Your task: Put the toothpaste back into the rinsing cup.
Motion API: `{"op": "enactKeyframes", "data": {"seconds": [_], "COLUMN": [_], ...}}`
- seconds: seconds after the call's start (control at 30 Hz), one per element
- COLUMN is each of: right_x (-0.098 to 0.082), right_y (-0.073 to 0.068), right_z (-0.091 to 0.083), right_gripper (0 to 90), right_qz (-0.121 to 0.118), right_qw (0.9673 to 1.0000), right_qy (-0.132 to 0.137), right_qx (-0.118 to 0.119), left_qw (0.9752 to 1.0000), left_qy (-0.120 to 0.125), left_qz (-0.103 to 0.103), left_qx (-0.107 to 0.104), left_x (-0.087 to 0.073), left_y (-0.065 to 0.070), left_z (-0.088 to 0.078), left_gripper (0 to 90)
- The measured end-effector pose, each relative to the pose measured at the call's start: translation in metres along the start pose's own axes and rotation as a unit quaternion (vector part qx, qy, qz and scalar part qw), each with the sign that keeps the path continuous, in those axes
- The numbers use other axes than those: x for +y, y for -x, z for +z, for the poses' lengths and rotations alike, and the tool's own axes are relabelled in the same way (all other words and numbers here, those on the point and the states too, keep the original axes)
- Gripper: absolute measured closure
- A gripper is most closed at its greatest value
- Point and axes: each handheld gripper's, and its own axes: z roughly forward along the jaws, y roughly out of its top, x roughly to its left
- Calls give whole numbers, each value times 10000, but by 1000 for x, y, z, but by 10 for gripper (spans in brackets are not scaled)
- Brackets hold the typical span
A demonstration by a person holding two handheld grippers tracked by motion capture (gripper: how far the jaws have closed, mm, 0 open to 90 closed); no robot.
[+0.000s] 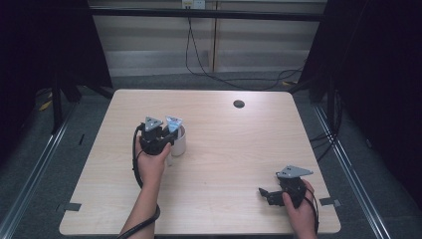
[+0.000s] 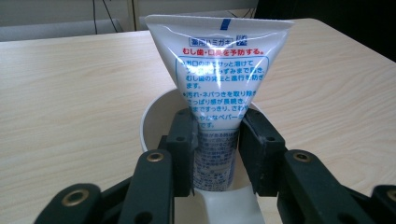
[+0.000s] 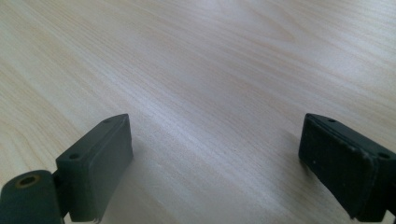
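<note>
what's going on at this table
A person works two hand-held claws at a wooden table. The left claw is shut on a tube of toothpaste, crimped end up, its lower end down inside a white cup. The right claw is open near the table's right front, holding nothing.

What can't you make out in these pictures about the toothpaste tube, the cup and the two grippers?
- White toothpaste tube: its lower end, left gripper view, hidden by the black fingers and the white cup's rim.
- Tube print: high view, too small to read.
- Cup's inside bottom: left gripper view, hidden by the tube.
- Right gripper: body cut off by the bottom edge, right gripper view.
</note>
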Motion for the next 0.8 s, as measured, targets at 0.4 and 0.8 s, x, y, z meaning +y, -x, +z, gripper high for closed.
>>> {"op": "enactKeyframes", "data": {"seconds": [0.4,0.8], "right_x": [0,0], "right_y": [0,0], "right_z": [0,0], "right_gripper": [92,92], "right_qz": [0,-1], "right_qw": [10000,10000], "right_qy": [0,-2], "right_qx": [0,-2], "left_qw": [10000,9999], "left_qy": [-46,-45], "left_qz": [20,4], "left_qx": [80,130], "left_x": [2,6], "left_y": [1,1], "left_z": [-1,-5], "left_gripper": [616,580]}}
